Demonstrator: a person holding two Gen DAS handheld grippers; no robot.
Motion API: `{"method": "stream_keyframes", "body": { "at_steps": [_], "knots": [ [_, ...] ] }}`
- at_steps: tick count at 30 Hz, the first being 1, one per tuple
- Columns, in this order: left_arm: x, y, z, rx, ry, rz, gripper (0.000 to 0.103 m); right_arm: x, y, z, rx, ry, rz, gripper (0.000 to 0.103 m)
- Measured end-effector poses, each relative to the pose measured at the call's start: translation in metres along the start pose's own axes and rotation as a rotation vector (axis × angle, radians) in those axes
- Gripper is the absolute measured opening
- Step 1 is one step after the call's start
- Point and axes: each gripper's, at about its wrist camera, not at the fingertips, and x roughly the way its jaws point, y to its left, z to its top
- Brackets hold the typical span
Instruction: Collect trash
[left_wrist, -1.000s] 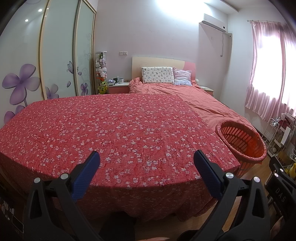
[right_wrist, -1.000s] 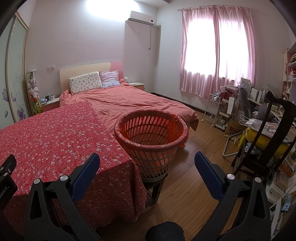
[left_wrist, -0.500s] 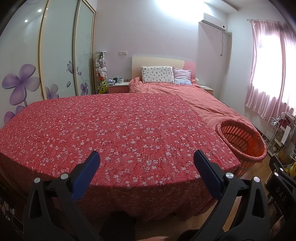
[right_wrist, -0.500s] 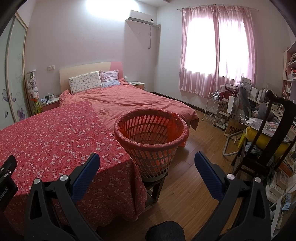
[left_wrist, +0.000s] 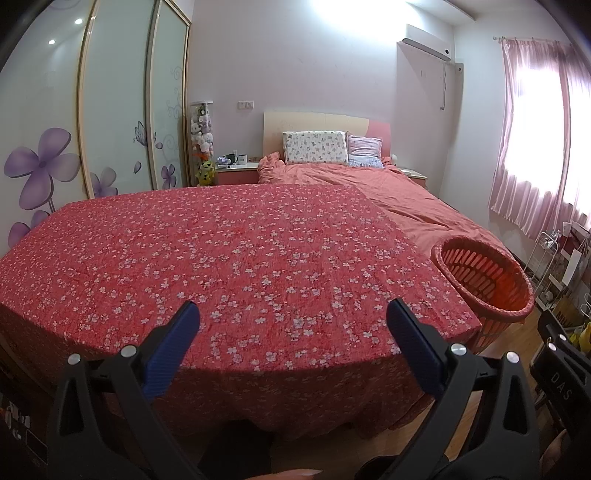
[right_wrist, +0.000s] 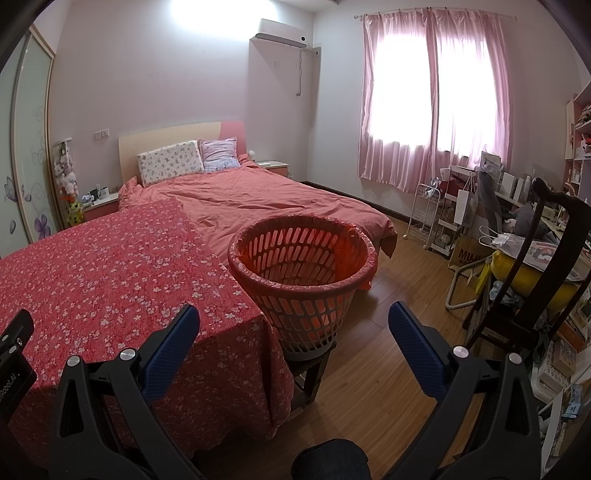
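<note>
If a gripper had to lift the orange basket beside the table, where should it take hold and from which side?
Best bet is the rolled top rim of the orange basket, pinched from above with one finger inside and one outside. The walls flare outward and are too wide for the jaws, while the near rim faces the open right gripper unobstructed. It sits on a small stool, so lift straight up.

You see a red cloth (left_wrist: 240, 258) dotted with small white flowers. Your basket (right_wrist: 303, 273) is orange-red with a reddish liner. The bed (right_wrist: 266, 199) wears plain salmon-pink, the curtains (right_wrist: 432, 110) are pink, and purple flowers (left_wrist: 40, 166) mark the wardrobe doors. Each gripper has blue pads (left_wrist: 173, 343) on black frames.
</note>
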Motion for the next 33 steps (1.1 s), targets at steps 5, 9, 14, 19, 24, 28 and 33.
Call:
{"method": "stream_keyframes", "body": {
  "at_steps": [5,9,14,19,24,28,33],
  "knots": [
    [0.0004,0.0001,-0.0004,0.001,0.000,0.000,0.099,-0.0003,0.0012,-0.0030,0.000,0.002,0.000,0.101],
    [0.0006,-0.0002,0.0002,0.000,0.000,0.000,0.099,-0.0016,0.0021,-0.0040,0.001,0.002,0.000,0.101],
    [0.0009,0.0011,0.0000,0.001,0.001,0.000,0.099,-0.0003,0.0008,-0.0021,0.001,0.002,0.000,0.101],
    [0.0010,0.0018,-0.0002,0.001,0.002,0.000,0.099,-0.0006,0.0010,-0.0021,0.001,0.003,0.000,0.101],
    [0.0026,0.0044,-0.0014,0.002,0.004,0.001,0.099,-0.0002,0.0005,-0.0012,0.001,0.004,0.000,0.101],
    [0.0024,0.0059,-0.0024,0.005,0.002,0.007,0.099,-0.0004,0.0006,-0.0010,0.001,0.004,0.001,0.101],
    [0.0026,0.0059,-0.0011,0.008,0.002,0.010,0.099,-0.0009,0.0020,-0.0037,0.002,0.005,0.001,0.101]
  ]
}}
